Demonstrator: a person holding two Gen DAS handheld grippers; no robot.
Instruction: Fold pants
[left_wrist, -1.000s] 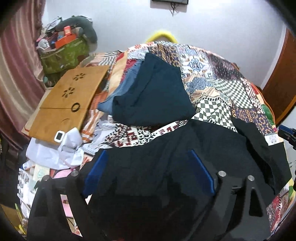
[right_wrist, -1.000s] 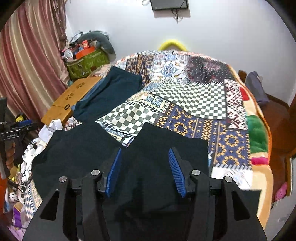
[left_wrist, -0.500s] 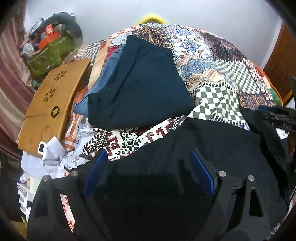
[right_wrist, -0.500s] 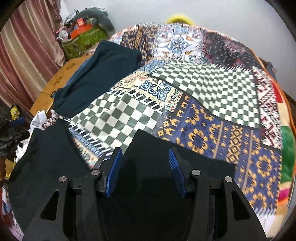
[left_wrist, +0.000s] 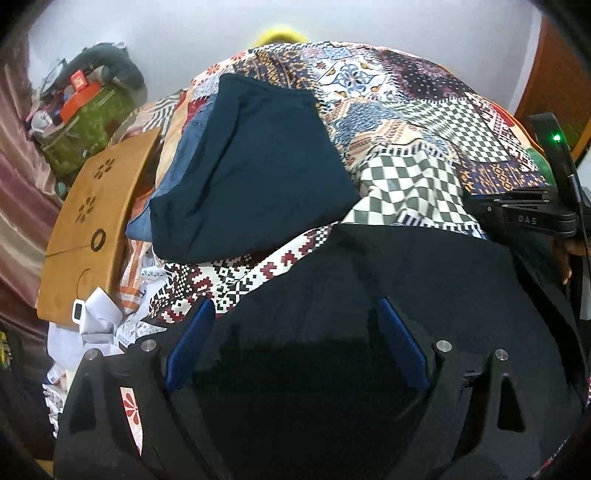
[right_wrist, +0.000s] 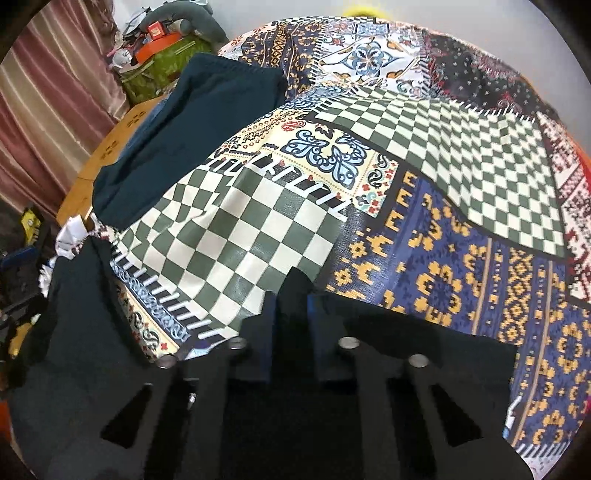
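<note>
Black pants (left_wrist: 406, 266) lie spread across the near side of a patchwork bedspread (right_wrist: 443, 166). In the left wrist view my left gripper (left_wrist: 295, 306) hovers just over the dark cloth, open, with its blue pads wide apart and pinching nothing. In the right wrist view my right gripper (right_wrist: 293, 299) is shut on the far edge of a pants (right_wrist: 406, 350) leg. A small peak of black cloth sticks up between its pads. The rest of the pants (right_wrist: 74, 332) runs off to the left.
A folded dark teal garment (left_wrist: 251, 177) lies on blue denim further up the bed. A wooden lap desk (left_wrist: 92, 229), white crumpled cloth (left_wrist: 96, 325) and a green bag (left_wrist: 85, 125) crowd the left side. The right tool's black housing (left_wrist: 524, 218) shows at the right edge.
Both grippers have dropped closer to the pants. The right jaws have closed from half open onto the edge of the cloth. The left jaws stay wide.
</note>
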